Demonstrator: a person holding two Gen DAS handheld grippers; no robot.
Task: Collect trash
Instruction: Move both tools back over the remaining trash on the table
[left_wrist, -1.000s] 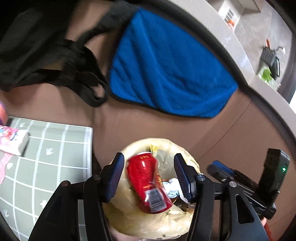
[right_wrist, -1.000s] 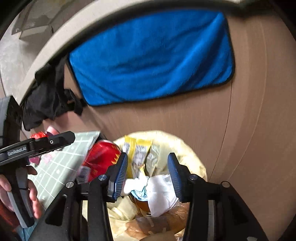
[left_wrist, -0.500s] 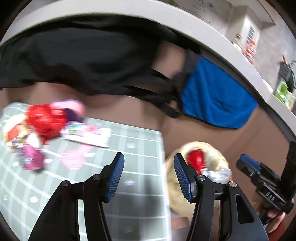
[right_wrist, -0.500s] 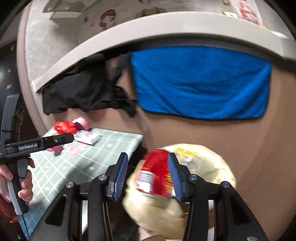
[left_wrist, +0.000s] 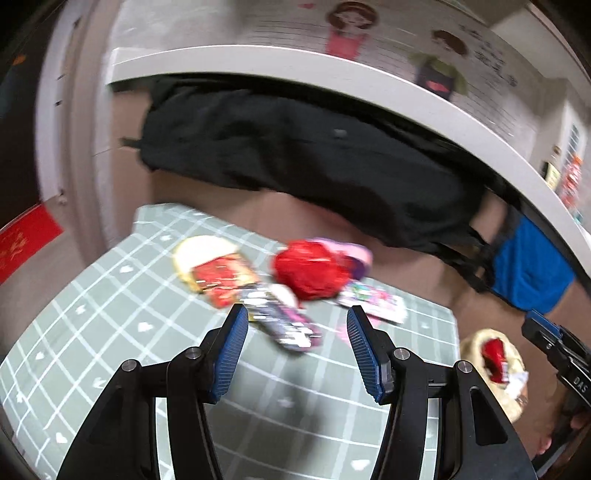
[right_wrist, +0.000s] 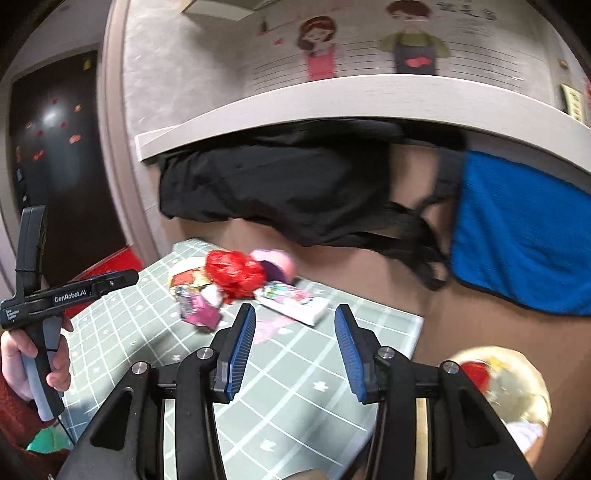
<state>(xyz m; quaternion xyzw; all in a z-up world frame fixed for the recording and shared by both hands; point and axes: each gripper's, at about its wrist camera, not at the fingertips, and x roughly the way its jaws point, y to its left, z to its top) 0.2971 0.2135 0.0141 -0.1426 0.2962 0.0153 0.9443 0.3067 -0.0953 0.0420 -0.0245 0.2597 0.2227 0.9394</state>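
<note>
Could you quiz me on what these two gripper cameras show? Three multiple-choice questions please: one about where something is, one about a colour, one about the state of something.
1. Where does the red can lie?
A. on the checked mat
B. in the yellowish trash bag beside the mat
C. between the left gripper's fingers

2. What colour is the towel hanging beside the black cloth?
A. blue
B. green
C. white

3. How does the right gripper stand?
A. shut on a wrapper
B. shut on the can
C. open, holding nothing

Answers:
1 B: the can sits in the mouth of the trash bag, off the edge of the checked mat.
2 A: the towel is bright blue in both views.
3 C: its jaws stand apart with only the mat seen between them; the crumpled red wrapper lies farther off.
</note>
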